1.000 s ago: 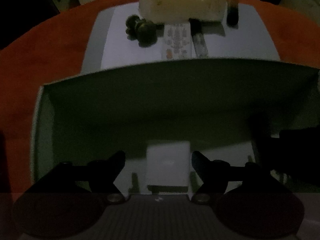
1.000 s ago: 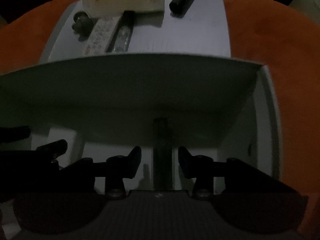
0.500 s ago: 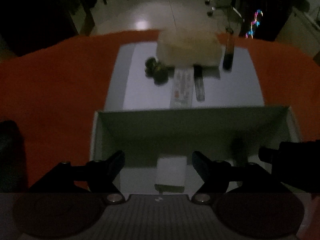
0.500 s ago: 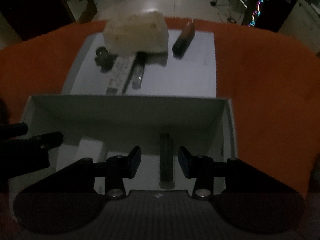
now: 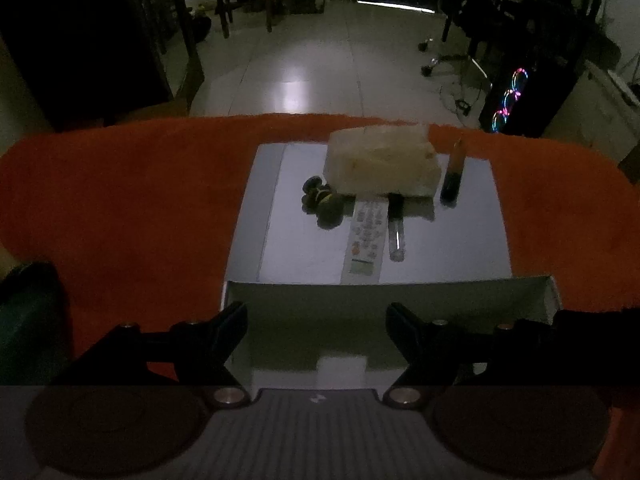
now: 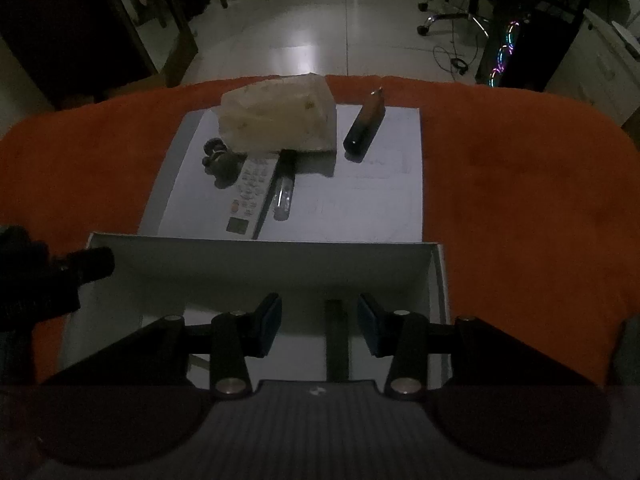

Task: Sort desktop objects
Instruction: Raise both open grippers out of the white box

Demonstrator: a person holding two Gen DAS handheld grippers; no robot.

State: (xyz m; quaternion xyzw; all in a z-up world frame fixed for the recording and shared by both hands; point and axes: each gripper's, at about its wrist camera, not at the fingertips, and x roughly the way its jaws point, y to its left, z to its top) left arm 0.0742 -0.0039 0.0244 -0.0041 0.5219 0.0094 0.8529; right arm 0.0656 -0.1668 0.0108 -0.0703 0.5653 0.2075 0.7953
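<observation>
Both my grippers have pulled up and back since a second ago: the box [image 5: 548,296] filled the views then, now its far wall sits mid-frame and the room floor shows at 12 o'clock.

My left gripper [image 5: 316,320] hovers over the box's near half, jaws spread wide, nothing between them. The white block [image 5: 342,366] lies on the box floor at 6 o'clock, centred between my fingers but below them, not touched.

My right gripper [image 6: 319,322] hangs above the box [image 6: 438,280] too, jaws at a moderate gap, empty. The dark stick [image 6: 336,336] lies on the box floor between and under the fingers, long axis 12 to 6.

Beyond the box, on the white sheet [image 5: 296,248] over the orange cloth [image 5: 120,200]: remote [image 5: 366,236] with long axis 12 to 6, screen end toward me; clear tube [image 5: 396,228] just beside it at its 3 o'clock, same axis; brown bottle [image 6: 365,128] well apart toward 1 o'clock, tip pointing away; tissue pack [image 5: 380,164] at 12; small dark toy [image 5: 324,202] at 11.
</observation>
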